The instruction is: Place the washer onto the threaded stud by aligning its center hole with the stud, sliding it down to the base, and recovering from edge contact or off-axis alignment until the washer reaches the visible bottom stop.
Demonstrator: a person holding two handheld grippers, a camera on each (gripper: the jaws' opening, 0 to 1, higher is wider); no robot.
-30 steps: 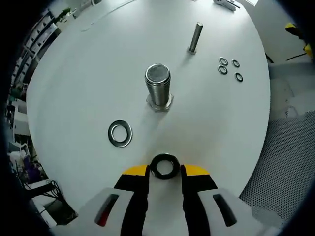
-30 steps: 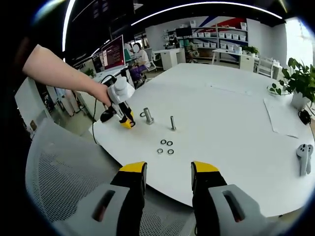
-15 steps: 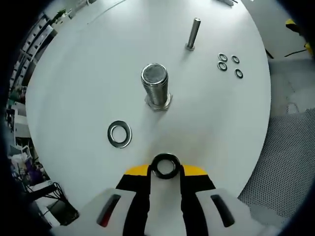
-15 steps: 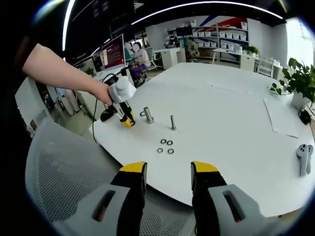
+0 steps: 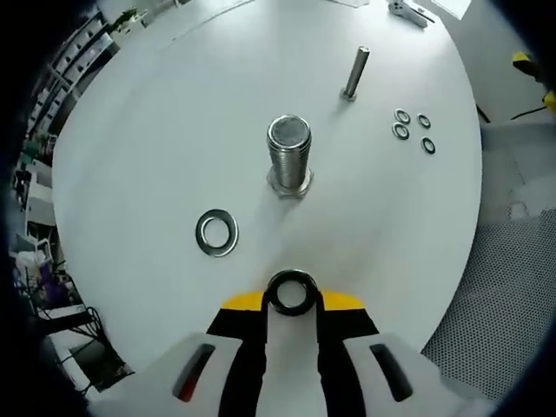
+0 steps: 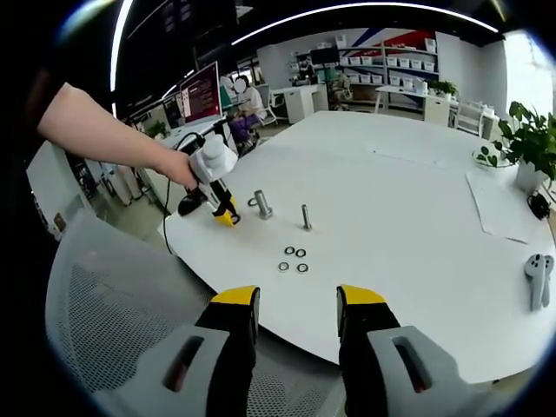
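Left gripper view looks down on a round white desk (image 5: 156, 130), and the left gripper (image 5: 293, 300) pinches a dark washer (image 5: 292, 292) between its yellow-tipped jaws, the ring held flat with its hole facing the camera. Beyond it, near the middle of the desk, the thick threaded stud (image 5: 288, 155) stands upright on a hex base, well apart from the held washer. A second, bright washer (image 5: 216, 233) lies flat on the desk to the left, between the gripper and the stud. Farther off and to the right a thin bolt (image 5: 355, 72) stands upright, and four small rings (image 5: 412, 129) lie clustered near the right edge of the desk. Right gripper view shows the right gripper (image 6: 295, 313) with its jaws spread and nothing between them, hanging over a mesh chair (image 6: 113, 304) off the near edge of the desk. Across the desk a person's hand (image 6: 178, 165) holds the left gripper just left of the stud (image 6: 262, 205), with the thin bolt (image 6: 305, 216) to its right and the small rings (image 6: 293, 259) nearer. A potted plant (image 6: 530, 143) stands at the far right.
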